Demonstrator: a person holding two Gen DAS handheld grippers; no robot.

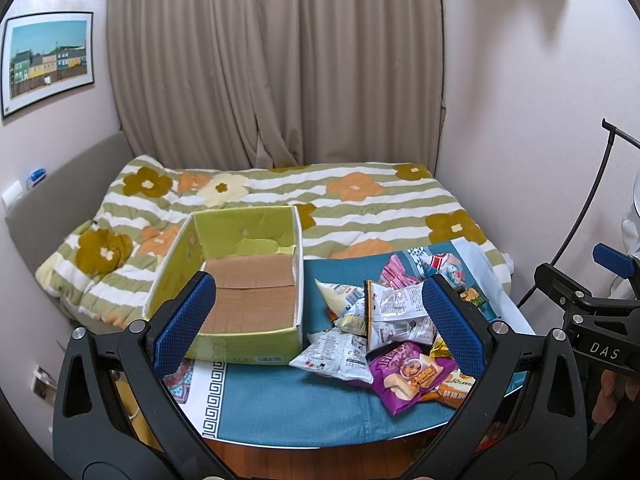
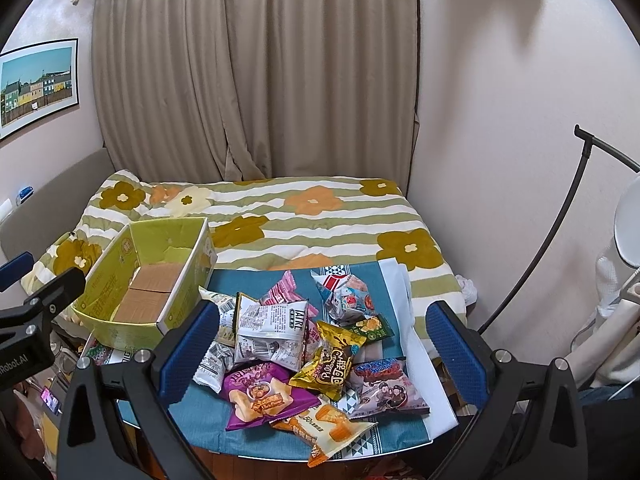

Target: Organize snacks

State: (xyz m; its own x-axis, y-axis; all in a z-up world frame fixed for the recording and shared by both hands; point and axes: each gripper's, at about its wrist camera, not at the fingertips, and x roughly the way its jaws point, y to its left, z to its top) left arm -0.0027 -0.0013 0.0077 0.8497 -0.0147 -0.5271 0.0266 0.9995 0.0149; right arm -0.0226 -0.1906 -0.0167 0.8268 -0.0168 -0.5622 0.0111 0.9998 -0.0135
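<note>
A green cardboard box (image 1: 224, 344) (image 2: 120, 328) with a bare brown floor stands open on the left of a teal-clothed table (image 1: 280, 400) (image 2: 200, 416). A heap of snack packets (image 1: 384, 320) (image 2: 304, 348) lies to its right: a white packet (image 2: 272, 332), a purple one (image 2: 260, 396), a yellow-brown one (image 2: 328, 364), an orange one (image 2: 332, 432). My left gripper (image 1: 320, 300) hovers open above the table's near side, box and heap between its blue pads. My right gripper (image 2: 322, 324) is open over the heap, holding nothing.
Behind the table is a bed with a floral striped quilt (image 1: 360, 200) (image 2: 320, 216), beige curtains (image 1: 276, 60) behind it. A black curved stand (image 2: 560, 220) rises at the right. The right gripper's body (image 1: 592, 320) shows at the left view's right edge. Wooden floor (image 1: 300, 460) lies below.
</note>
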